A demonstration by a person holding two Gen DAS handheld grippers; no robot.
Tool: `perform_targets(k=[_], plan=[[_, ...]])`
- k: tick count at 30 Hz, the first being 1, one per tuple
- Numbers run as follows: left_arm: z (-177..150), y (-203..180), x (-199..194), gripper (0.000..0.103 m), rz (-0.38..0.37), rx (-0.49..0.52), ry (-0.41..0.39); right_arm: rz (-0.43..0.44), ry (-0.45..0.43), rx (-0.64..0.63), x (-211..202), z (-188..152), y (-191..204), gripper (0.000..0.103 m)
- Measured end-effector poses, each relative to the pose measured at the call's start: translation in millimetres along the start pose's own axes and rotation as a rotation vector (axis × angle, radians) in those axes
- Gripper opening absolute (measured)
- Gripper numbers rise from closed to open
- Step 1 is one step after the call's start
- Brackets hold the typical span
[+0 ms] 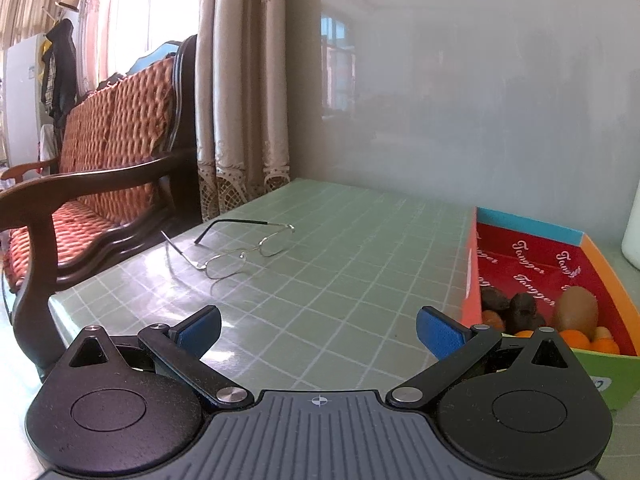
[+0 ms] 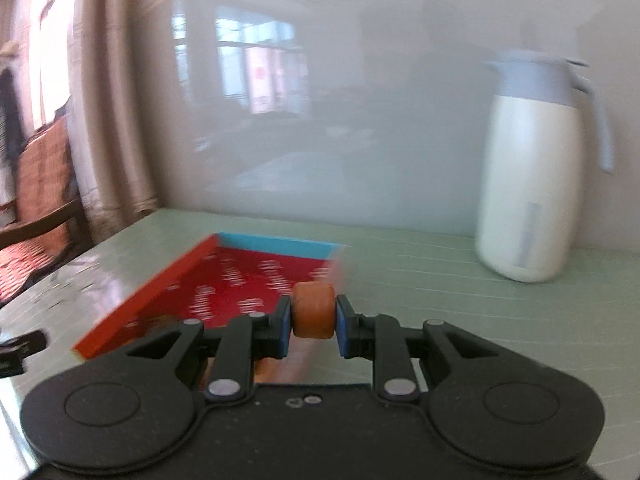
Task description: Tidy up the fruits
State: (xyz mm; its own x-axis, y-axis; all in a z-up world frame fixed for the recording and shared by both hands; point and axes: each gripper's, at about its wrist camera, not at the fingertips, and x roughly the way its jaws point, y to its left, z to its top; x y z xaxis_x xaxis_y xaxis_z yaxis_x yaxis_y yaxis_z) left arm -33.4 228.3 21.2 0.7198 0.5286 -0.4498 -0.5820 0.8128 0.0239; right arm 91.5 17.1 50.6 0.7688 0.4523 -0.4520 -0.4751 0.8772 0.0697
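Observation:
A red-lined cardboard box (image 1: 532, 256) with orange and blue walls sits at the right of the green checked table. In it lie a brown kiwi (image 1: 576, 310), dark fruits (image 1: 520, 310) and small oranges (image 1: 580, 340). My left gripper (image 1: 318, 330) is open and empty, low over the table just left of the box. In the right wrist view, my right gripper (image 2: 313, 318) is shut on a small orange fruit (image 2: 313, 316), held above the box's (image 2: 180, 276) near right part. The view is blurred.
A pair of wire-rimmed glasses (image 1: 236, 246) lies on the table's left side. A white and grey thermos jug (image 2: 536, 176) stands at the back right by the wall. A wooden armchair with an orange cushion (image 1: 104, 152) stands left of the table.

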Motion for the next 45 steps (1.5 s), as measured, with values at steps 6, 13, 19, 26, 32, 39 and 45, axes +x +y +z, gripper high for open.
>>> perform_targets(k=[6,13,19,26,32,39,45], plan=[[1,-3,2,0.103,-0.01,0.032,-0.006,0.067,0.016,-0.054,12,-3,39,0.02],[0,-10,0,0.103,-0.019,0.048,-0.01,0.108,0.035,-0.07,21,-9,64,0.02],[0,-13,0,0.103,-0.023,0.062,-0.009,0.132,0.056,-0.088,27,-15,78,0.036],[0,-16,-1,0.103,-0.03,0.06,-0.015,0.134,0.019,-0.032,19,-12,69,0.066],[1,-26,-2,0.103,-0.05,0.059,-0.021,0.125,0.023,-0.027,18,-13,64,0.066],[3,-43,-6,0.103,-0.092,0.051,-0.026,0.094,0.01,-0.037,5,-11,50,0.066],[1,-67,-25,0.103,-0.128,0.078,-0.057,0.052,-0.02,-0.015,-23,-10,26,0.069]])
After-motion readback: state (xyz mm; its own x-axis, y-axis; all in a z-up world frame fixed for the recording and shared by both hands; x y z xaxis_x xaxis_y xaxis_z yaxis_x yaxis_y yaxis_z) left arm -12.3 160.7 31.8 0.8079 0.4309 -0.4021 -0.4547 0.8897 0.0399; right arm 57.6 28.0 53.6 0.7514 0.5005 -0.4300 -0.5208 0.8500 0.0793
